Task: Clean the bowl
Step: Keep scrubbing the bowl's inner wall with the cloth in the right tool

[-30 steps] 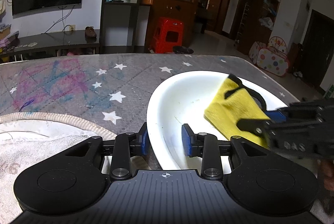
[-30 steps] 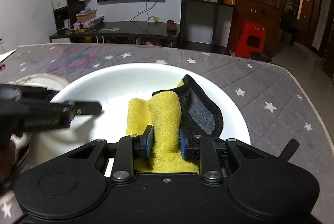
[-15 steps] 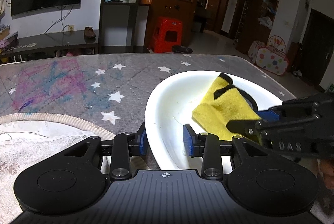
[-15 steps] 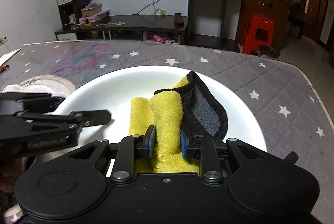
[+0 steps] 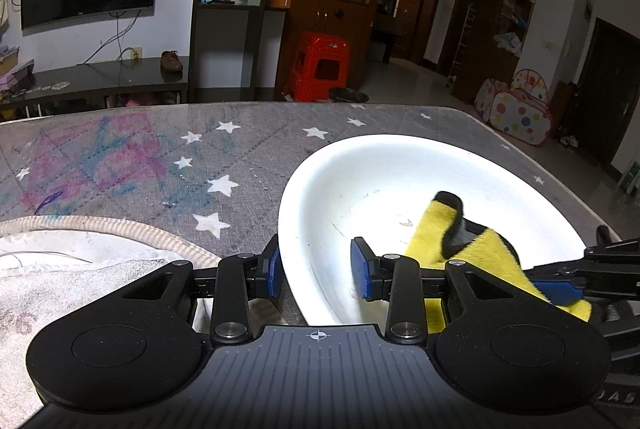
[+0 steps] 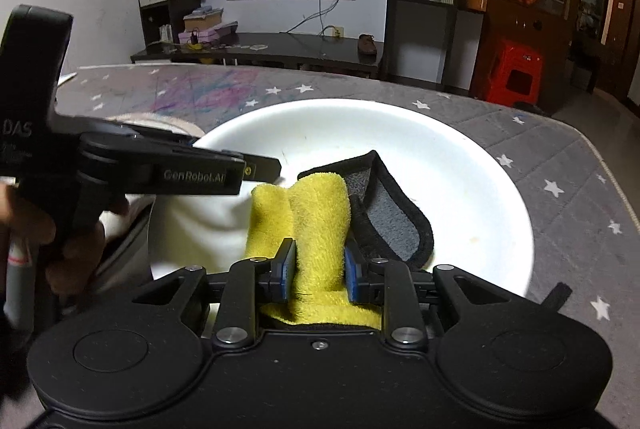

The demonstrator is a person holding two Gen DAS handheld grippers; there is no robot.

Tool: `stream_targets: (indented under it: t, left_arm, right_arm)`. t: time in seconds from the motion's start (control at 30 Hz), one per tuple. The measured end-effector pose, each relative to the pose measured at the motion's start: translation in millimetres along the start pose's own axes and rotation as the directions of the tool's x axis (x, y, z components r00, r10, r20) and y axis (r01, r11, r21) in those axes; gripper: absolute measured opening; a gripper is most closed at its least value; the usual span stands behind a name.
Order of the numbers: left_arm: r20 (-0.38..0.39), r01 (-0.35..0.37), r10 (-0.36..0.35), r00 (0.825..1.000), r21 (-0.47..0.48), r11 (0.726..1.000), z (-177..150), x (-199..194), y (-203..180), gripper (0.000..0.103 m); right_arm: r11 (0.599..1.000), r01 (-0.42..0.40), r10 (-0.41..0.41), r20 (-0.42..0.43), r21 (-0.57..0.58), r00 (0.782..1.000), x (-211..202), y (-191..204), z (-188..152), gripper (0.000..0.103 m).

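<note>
A wide white bowl (image 5: pixel 400 169) sits on a grey star-patterned quilt (image 5: pixel 160 169). My left gripper (image 5: pixel 318 273) straddles its near-left rim and is shut on it, one blue pad outside the wall and one inside. In the bowl lies a yellow cloth (image 5: pixel 460 249) with a grey, black-edged back. My right gripper (image 6: pixel 318 269) is shut on a rolled fold of the cloth (image 6: pixel 316 213), low on the near side of the bowl (image 6: pixel 460 189). The left gripper (image 6: pixel 260 167) reaches over the rim from the left. A few small specks mark the bowl's inside.
A white towel with a beige rim (image 5: pixel 60 269) lies left of the bowl. A person's hand (image 6: pixel 68 249) holds the left gripper's handle. The quilt's edge (image 6: pixel 600 165) drops off at the right. A TV, shelves and a red stool (image 5: pixel 320 69) stand well behind.
The right gripper has dragged the yellow cloth across the bowl toward its near side. The left gripper stays on the rim and looms closer in the right wrist view.
</note>
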State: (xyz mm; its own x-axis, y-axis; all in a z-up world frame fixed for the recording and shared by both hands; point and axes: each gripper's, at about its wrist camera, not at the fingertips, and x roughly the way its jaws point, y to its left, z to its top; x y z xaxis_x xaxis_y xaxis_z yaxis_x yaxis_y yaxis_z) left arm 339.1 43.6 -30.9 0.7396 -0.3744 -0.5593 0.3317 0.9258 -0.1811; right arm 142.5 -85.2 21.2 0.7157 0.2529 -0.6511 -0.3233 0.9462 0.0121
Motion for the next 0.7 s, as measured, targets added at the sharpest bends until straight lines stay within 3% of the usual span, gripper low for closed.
stream_targets:
  t: [0.37,0.7]
  left_arm:
    - [-0.001,-0.005,0.005,1.000,0.021,1.000,-12,-15,-8,0.039]
    - [-0.004,-0.003,0.003,1.000,0.034,0.999,-20,-25,-9,0.043]
  right_arm:
    - [0.993,0.115,-0.115,0.027,0.019,0.993,15,-13,4,0.027]
    - [0.991,0.101,-0.106,0.057,0.084,0.993,37,-21,14,0.027]
